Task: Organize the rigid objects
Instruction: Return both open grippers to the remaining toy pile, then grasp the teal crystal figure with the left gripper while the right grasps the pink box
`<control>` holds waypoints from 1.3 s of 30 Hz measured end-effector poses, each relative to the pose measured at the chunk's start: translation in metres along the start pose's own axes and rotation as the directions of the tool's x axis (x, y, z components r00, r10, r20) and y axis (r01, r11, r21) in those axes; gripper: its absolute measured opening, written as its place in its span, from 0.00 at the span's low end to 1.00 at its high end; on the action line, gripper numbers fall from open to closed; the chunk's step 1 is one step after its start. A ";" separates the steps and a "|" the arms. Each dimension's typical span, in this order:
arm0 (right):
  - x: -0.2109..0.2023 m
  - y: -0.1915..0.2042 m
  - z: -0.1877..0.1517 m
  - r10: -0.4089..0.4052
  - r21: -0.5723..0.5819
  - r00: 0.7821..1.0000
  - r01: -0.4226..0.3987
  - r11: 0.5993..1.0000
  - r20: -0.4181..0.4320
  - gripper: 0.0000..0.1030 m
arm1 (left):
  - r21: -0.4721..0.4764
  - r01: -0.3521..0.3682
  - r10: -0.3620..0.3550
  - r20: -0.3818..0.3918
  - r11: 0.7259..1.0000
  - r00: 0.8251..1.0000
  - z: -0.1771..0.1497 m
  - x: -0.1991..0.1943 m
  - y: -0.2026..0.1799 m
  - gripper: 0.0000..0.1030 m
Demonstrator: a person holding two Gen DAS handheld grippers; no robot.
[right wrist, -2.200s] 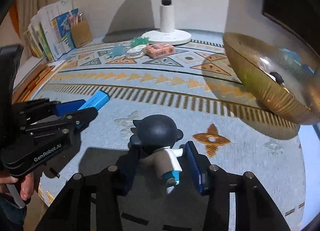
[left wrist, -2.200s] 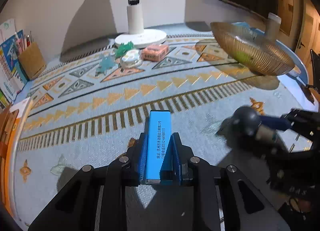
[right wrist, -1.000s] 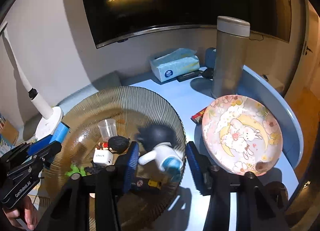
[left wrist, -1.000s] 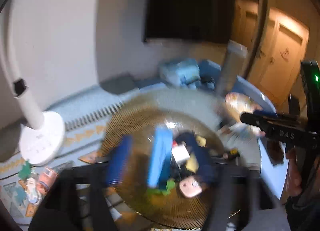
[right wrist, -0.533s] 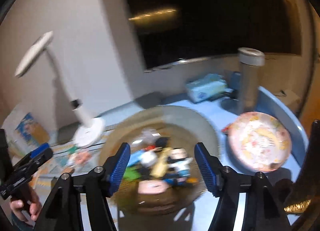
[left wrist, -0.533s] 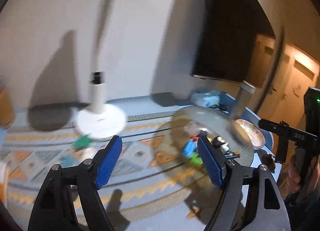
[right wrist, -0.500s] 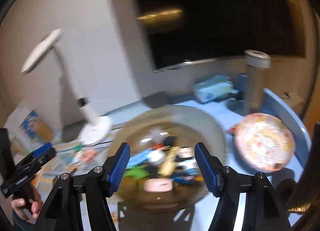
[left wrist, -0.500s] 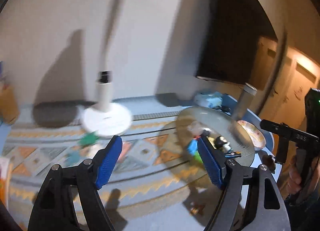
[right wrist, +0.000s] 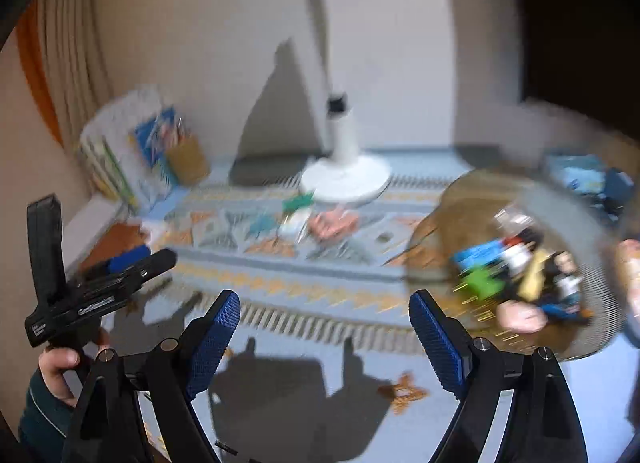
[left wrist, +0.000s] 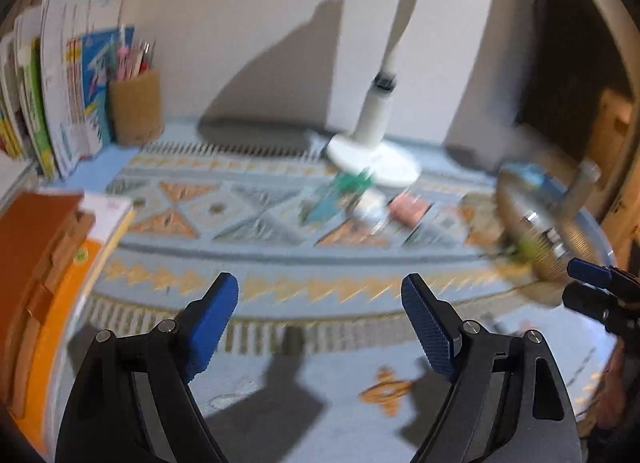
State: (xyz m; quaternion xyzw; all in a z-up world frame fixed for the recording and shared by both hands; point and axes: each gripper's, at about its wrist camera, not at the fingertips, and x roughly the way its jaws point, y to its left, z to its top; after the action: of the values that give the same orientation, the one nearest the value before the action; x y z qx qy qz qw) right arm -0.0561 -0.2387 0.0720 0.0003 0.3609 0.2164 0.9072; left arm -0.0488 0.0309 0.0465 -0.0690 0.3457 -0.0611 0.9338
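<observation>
- two grippers, both empty: left gripper [left wrist: 320,287] wide open, blue pads spread over bare mat, nothing between; its jaws have just been opening
- right gripper [right wrist: 324,303] also wide open and empty, jaws have just been opening too
- one patterned mat [left wrist: 280,263] covering the desk, blue-grey with orange triangles
- one ribbed glass bowl [right wrist: 448,219], right of the right gripper and beyond its right finger, not touching it; in the left wrist view the same bowl sits far right, well apart from the left gripper
- bowl holds a blurred pile of small toys [right wrist: 520,275]: one blue box [right wrist: 476,253], one green piece [right wrist: 482,283], one dark-haired figure [right wrist: 564,271], one pinkish oval piece [right wrist: 520,317]; the rest too smeared to count
- loose things on the mat, by the lamp base, well ahead of both grippers: one green toy [right wrist: 298,203], one teal toy [right wrist: 262,223], one round white-clear item [right wrist: 294,223], one pink box [right wrist: 334,223]
- one white desk lamp [right wrist: 344,179], base at the back of the mat
- one brown pen holder [left wrist: 136,107] with pens, back left, beside a row of upright books [left wrist: 60,95]
- stack of flat orange and brown books [left wrist: 36,263] at the left edge
- one hand [right wrist: 60,367] with a dark sleeve holds the left gripper's handle, seen in the right wrist view
- heavy motion blur in both views
</observation>
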 end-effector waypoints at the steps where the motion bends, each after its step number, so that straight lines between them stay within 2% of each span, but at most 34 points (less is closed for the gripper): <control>1: 0.012 0.004 -0.009 -0.002 -0.016 1.000 0.001 1.000 -0.009 0.83 | 0.000 -0.011 0.011 -0.004 1.000 1.000 -0.004 0.004 0.003 0.80; 5: 0.041 -0.001 -0.027 -0.047 -0.041 0.999 0.046 0.998 -0.018 0.83 | -0.008 -0.013 0.013 -0.017 1.000 1.000 -0.014 0.016 0.011 0.80; 9: 0.063 -0.022 -0.033 -0.041 0.036 0.998 0.043 0.998 -0.056 0.83 | -0.003 0.012 -0.013 -0.030 1.000 0.999 -0.014 0.019 0.011 0.80; 13: 0.065 -0.029 -0.031 -0.041 0.068 0.997 0.045 0.997 -0.063 0.83 | -0.025 0.026 -0.027 -0.035 0.999 0.999 -0.015 0.018 0.013 0.80; 16: 0.069 -0.026 -0.031 -0.073 0.045 0.994 0.077 0.996 -0.085 0.83 | -0.034 0.028 -0.029 -0.043 0.999 0.999 -0.015 0.019 0.015 0.80; 21: 0.074 -0.019 -0.032 -0.090 0.004 0.990 0.091 0.996 -0.105 0.83 | -0.015 0.002 -0.003 -0.062 1.000 0.998 -0.015 0.022 0.011 0.80; 23: 0.080 -0.022 -0.029 -0.073 0.016 0.987 0.076 0.997 -0.146 0.83 | 0.010 0.022 -0.021 -0.082 1.000 0.996 -0.013 0.024 0.008 0.80; 25: 0.087 -0.025 -0.021 -0.030 0.050 0.977 0.041 0.998 -0.211 0.83 | 0.061 0.039 -0.033 -0.098 0.997 0.995 -0.004 0.024 0.004 0.80; 27: 0.089 -0.023 0.001 -0.001 0.065 0.977 0.015 0.998 -0.215 0.83 | 0.143 0.043 -0.031 -0.085 0.989 0.996 0.013 0.024 -0.001 0.80; 30: 0.109 -0.010 0.032 -0.092 -0.023 0.977 0.089 0.996 -0.195 0.83 | 0.243 0.071 -0.052 -0.084 0.967 0.995 0.042 0.038 -0.006 0.80; 32: 0.129 -0.008 0.045 -0.143 -0.041 0.973 0.138 0.990 -0.182 0.83 | 0.277 0.087 -0.063 -0.093 0.957 0.994 0.057 0.057 -0.005 0.80; 35: 0.160 -0.014 0.061 -0.107 0.012 0.975 0.111 0.994 -0.194 0.70 | 0.266 0.108 -0.074 -0.137 0.958 0.988 0.072 0.089 -0.001 0.77; 39: 0.184 -0.019 0.071 -0.115 0.035 0.972 0.124 0.992 -0.203 0.68 | 0.221 0.155 -0.118 -0.173 0.963 0.978 0.078 0.120 0.001 0.74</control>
State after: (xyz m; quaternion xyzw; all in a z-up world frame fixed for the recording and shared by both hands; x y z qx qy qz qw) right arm 0.1169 -0.1725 0.0012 -0.0218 0.4551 0.1516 0.8772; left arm 0.0926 0.0195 0.0284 0.0225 0.4038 -0.1709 0.8985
